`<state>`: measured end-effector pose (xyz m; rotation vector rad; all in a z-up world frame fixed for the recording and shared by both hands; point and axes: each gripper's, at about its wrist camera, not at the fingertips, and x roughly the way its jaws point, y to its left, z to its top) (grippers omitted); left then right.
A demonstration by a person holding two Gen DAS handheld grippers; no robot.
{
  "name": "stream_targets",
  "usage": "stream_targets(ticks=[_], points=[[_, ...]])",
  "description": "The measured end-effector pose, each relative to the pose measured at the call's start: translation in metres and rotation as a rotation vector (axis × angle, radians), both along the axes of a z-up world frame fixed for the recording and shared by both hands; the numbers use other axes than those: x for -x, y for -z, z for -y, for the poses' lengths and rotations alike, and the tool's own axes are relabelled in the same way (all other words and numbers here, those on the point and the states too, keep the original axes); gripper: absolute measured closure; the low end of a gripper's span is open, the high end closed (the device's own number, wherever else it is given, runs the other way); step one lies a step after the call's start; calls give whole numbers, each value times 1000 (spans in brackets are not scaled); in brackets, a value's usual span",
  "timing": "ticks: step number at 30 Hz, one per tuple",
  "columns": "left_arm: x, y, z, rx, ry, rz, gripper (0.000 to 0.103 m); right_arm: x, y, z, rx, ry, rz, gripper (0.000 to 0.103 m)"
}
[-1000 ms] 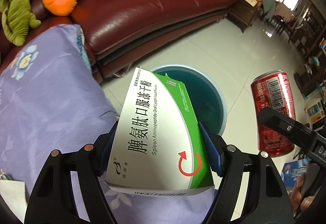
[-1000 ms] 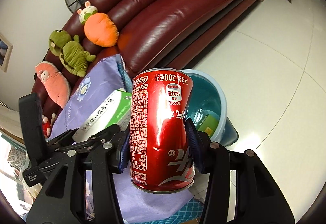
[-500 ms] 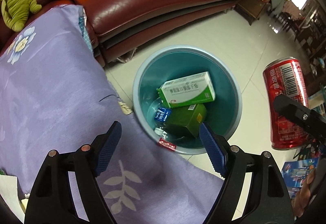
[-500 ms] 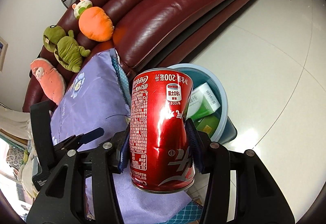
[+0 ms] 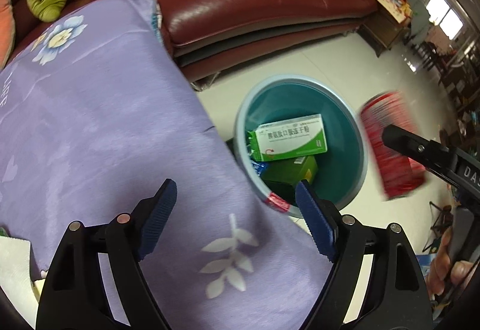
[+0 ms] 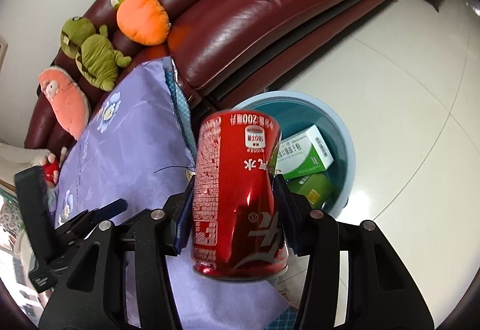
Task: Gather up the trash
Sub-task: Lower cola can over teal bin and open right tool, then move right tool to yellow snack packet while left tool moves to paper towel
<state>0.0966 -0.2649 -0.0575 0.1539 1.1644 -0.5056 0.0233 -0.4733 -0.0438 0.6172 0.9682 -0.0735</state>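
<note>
The right tool [image 6: 234, 207] has a red can [image 6: 237, 195] between its blue pads, upside down and dented at the waist. Its jaws have just been opening, and the can shows blurred; whether the pads still press on it cannot be told. The can hangs above the near rim of the bin [image 6: 349, 149], over the edge of the purple cloth [image 6: 132, 149].

The left tool [image 5: 237, 210] stands wide with nothing between its pads, over the cloth [image 5: 90, 119] beside the bin [image 5: 303, 80]. From this view the can [image 5: 390, 146] is a red smear to the right of the bin, with the right tool's black finger across it.

In the bin a white and green box [image 5: 289, 137] lies flat on a dark green box [image 5: 291, 171], with small wrappers under them. The bin's far half is bare. It stands on pale floor tiles [image 6: 405, 74], open to the right; a maroon sofa [image 6: 255, 14] runs close behind, and the cloth-covered surface touches or overlaps the bin's left rim.
</note>
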Motion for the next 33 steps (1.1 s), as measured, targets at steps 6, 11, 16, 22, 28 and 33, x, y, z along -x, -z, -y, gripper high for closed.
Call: stream_targets(ticks=[6, 11, 16, 22, 28, 33], points=[[-7, 1, -23, 13, -38, -16, 20, -9, -3, -16, 19, -18, -10, 37], [-3, -1, -31, 28, -43, -22, 20, -3, -4, -20, 35, -12, -38, 29], [3, -8, -42, 47, -44, -12, 20, 1, -9, -29, 44, -13, -58, 27], [13, -24, -64, 79, -60, 15, 14, 7, -26, -47, 70, -21, -52, 26], [26, -41, -96, 114, -96, 45, 14, 13, -46, -76, 100, -59, -23, 24], [37, -51, -131, 128, -136, 62, 13, 14, -56, -102, 114, -102, -15, 23]])
